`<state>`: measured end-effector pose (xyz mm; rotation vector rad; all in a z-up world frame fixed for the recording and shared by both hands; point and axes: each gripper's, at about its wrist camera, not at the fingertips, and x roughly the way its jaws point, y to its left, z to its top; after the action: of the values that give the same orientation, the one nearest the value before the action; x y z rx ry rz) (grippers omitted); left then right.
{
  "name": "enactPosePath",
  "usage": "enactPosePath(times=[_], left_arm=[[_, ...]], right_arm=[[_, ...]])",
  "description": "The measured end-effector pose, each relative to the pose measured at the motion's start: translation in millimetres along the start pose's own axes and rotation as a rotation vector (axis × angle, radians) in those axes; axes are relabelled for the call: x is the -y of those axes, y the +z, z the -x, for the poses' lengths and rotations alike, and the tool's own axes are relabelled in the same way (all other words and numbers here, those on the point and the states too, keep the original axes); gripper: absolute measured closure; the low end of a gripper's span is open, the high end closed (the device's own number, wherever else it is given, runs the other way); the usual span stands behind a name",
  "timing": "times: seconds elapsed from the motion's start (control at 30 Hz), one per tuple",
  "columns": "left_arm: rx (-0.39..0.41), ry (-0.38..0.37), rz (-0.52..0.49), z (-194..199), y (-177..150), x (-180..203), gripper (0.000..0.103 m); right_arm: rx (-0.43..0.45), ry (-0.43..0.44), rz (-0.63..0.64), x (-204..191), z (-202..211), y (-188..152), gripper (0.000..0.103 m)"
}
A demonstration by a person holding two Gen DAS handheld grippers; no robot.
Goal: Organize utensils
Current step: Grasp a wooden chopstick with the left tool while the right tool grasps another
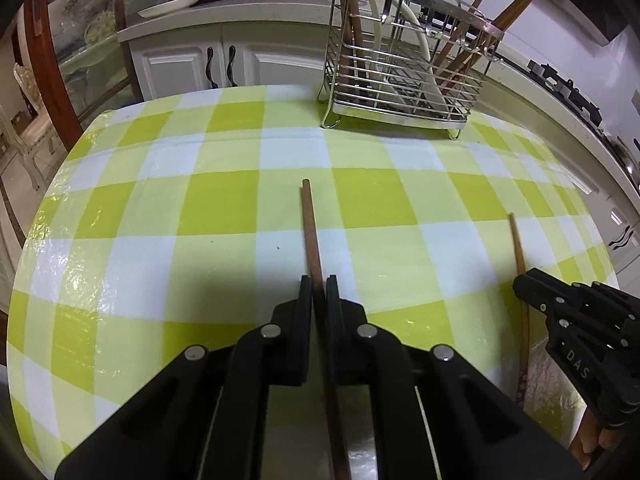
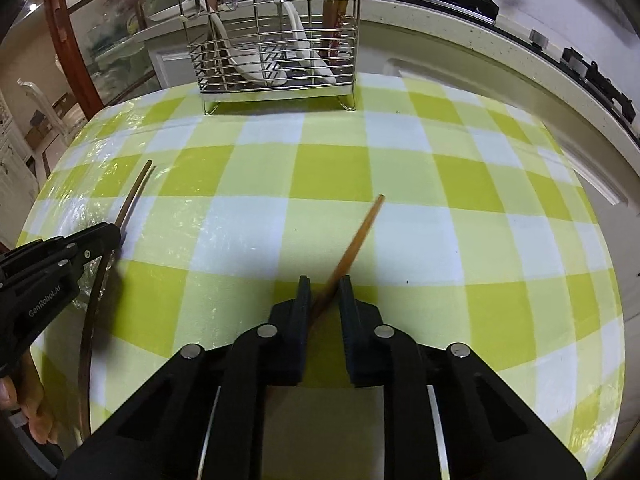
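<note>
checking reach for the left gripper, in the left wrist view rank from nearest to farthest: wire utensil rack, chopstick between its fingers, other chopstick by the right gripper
1. Dark chopstick, between the left gripper fingers, centre.
2. Lighter chopstick, lying to the right beside the right gripper.
3. Wire utensil rack, far edge of the checked tablecloth, upper right.

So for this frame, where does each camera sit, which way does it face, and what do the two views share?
Left wrist view: rides the left gripper, looking down along its fingers, which are shut on a dark chopstick; the right gripper shows at right.
Right wrist view: rides the right gripper, whose fingers have a lighter chopstick between them; the left gripper and a hand show at left.
Shared: checked tablecloth, wire utensil rack, both chopsticks.
</note>
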<state>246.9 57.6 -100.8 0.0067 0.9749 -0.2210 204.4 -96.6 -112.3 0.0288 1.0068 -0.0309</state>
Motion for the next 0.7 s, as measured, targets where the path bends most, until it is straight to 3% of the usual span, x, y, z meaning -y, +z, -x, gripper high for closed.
enactPosePath(times=[0.07, 0.33, 0.7], left_arm=[[0.008, -0.002, 0.001, 4.1, 1.0, 1.4, 0.096], [0.069, -0.012, 0.000, 28.0, 8.5, 9.1, 0.096], [0.192, -0.026, 0.002, 74.8, 21.1, 20.9, 0.096]], right_arm=[[0.000, 0.034, -0.005, 4.1, -0.6, 1.6, 0.094], [0.095, 0.085, -0.018, 20.5, 22.3, 9.6, 0.094], [0.199, 0.095, -0.032, 43.6, 63.4, 18.8, 0.094]])
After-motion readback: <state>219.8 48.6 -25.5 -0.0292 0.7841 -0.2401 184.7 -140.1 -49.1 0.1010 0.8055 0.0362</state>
